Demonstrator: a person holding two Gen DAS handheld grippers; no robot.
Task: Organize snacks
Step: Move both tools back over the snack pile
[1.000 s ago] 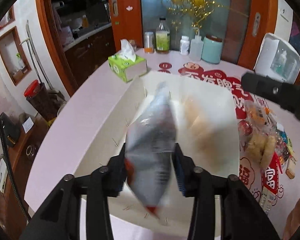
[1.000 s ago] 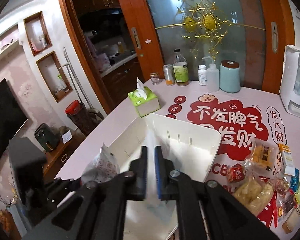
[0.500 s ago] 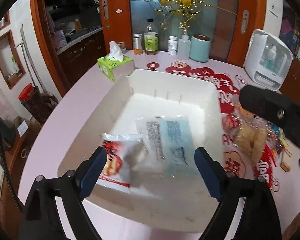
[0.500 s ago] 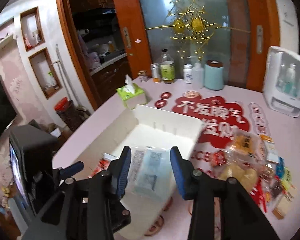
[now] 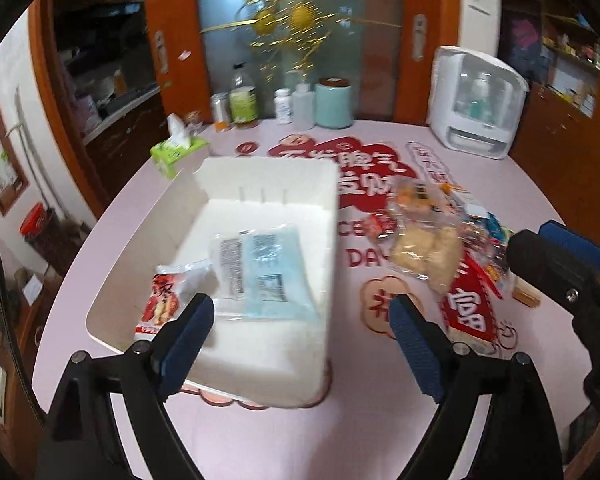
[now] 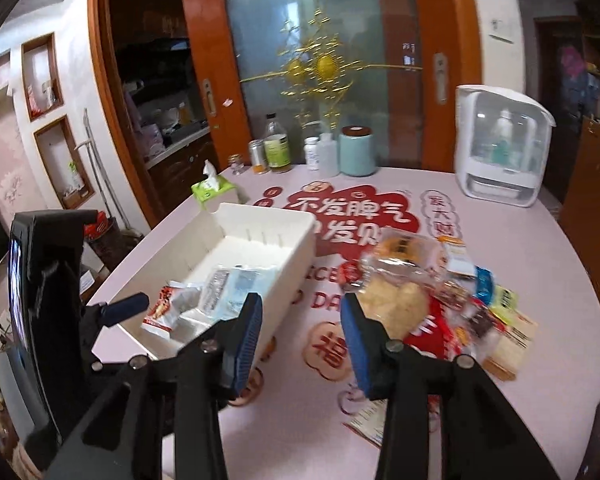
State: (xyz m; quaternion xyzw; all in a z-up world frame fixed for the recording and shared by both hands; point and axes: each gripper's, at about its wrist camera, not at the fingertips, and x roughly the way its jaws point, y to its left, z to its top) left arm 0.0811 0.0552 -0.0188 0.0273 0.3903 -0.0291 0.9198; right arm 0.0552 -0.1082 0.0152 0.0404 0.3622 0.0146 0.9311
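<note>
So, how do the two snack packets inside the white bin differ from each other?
The red-and-white packet is smaller and lies at the near left of the white bin; the pale blue packet is larger and lies more central, to its right. The red-and-white packet looks crumpled, while the pale blue packet lies flatter, showing printed label text. Both rest on the bin floor, held by no gripper.

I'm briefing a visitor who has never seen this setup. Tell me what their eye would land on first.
First, the white bin mid-table, with a pale blue packet and a red-and-white snack bag inside. Next, the heap of loose snacks on the big red sticker to the bin's right. Both the left gripper and right gripper hang open and empty in the foreground.
</note>
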